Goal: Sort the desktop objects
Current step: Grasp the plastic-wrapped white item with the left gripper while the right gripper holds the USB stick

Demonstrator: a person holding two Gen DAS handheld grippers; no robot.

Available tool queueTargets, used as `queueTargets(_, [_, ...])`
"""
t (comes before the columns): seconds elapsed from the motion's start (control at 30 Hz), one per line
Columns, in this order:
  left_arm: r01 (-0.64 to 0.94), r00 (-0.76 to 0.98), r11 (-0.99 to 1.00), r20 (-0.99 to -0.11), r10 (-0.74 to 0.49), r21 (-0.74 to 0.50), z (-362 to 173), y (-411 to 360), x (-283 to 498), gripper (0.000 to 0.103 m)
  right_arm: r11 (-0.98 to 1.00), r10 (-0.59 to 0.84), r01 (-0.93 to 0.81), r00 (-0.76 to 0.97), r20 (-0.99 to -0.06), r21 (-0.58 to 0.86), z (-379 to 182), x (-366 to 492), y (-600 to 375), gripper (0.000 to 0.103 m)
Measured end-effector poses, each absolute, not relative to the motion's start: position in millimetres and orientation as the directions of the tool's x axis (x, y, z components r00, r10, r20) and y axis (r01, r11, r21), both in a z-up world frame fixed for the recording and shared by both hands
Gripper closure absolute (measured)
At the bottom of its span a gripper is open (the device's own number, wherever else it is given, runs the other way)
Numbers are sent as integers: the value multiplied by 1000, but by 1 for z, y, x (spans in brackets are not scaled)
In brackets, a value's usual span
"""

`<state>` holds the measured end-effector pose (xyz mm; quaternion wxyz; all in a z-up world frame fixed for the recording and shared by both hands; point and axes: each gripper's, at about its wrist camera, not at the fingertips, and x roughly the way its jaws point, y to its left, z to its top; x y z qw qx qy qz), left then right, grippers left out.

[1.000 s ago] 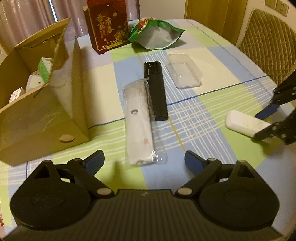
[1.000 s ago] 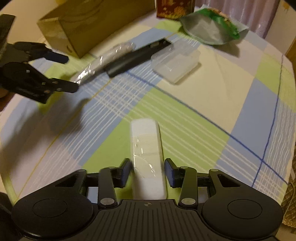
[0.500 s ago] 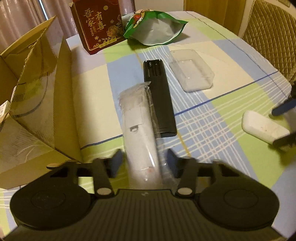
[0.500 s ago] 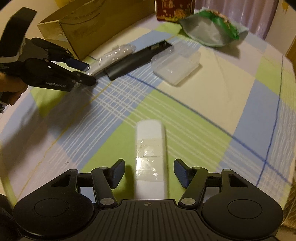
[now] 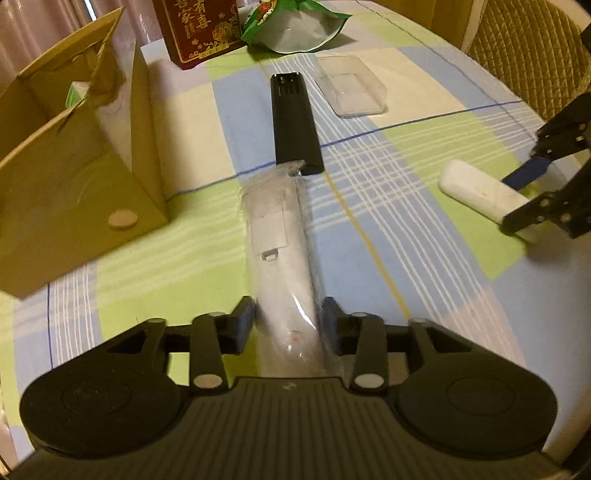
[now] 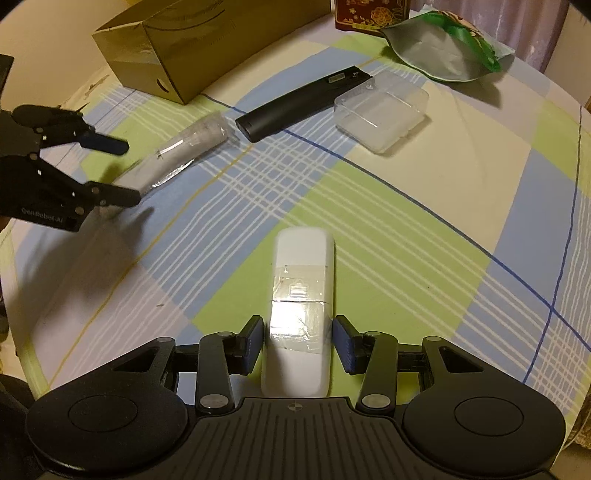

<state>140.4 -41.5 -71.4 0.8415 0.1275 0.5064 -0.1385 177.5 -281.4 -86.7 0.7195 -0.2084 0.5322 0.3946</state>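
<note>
My left gripper (image 5: pixel 287 325) is shut on a white remote in a clear plastic sleeve (image 5: pixel 282 266), its fingers pressed on both sides of the near end. The sleeve's far end touches a black remote (image 5: pixel 294 122). My right gripper (image 6: pixel 298 341) is closed on a white remote with tape bands (image 6: pixel 300 295); both pads sit against its sides. In the right wrist view the left gripper (image 6: pixel 110 173) and the sleeved remote (image 6: pixel 184 155) show at the left. In the left wrist view the right gripper (image 5: pixel 528 192) and white remote (image 5: pixel 484 192) show at the right.
An open cardboard box (image 5: pixel 74 155) with small items stands on the left. A clear plastic case (image 5: pixel 349 90), a red carton (image 5: pixel 197 29) and a green snack bag (image 5: pixel 291 26) lie further back. The checked tablecloth (image 5: pixel 406 177) covers the table; a chair (image 5: pixel 532 48) stands far right.
My left gripper moved forward over the sleeved remote and closed on it. My right gripper opened briefly around the white remote, then closed on it again.
</note>
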Motion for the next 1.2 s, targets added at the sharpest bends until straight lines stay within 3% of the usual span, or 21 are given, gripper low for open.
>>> queueTargets(0.03, [353,458,933,-883,-103,75,-70,-41,140,38,605,345,-787,126,-930,118,-87,177,-281,58])
queueTargets(0.3, [315,453,949,-884,-119,34,-76,-38,162,40,622,340,-775,144,-929,108,-86,175,-279,58])
queueTargets(0.47, [341,435,940,-890,-135,24,-79,-39,165,48,633,342,-766,149,-928,110,-87,176,-277,58])
queueTargets(0.6, [358,426,934,-892,-150,14,-80,-40,165,68,641,337,-760,155,-929,106,-87,177,-275,58])
queueTargets(0.63, [362,424,932,-893,-154,11,-80,-40,165,69,646,333,-756,159,-929,102,-87,178,-275,63])
queueTargets(1.2, [377,454,926,-876,-161,25,-57,-34,148,70,652,370,-752,213,-904,90,-62,174,-265,64])
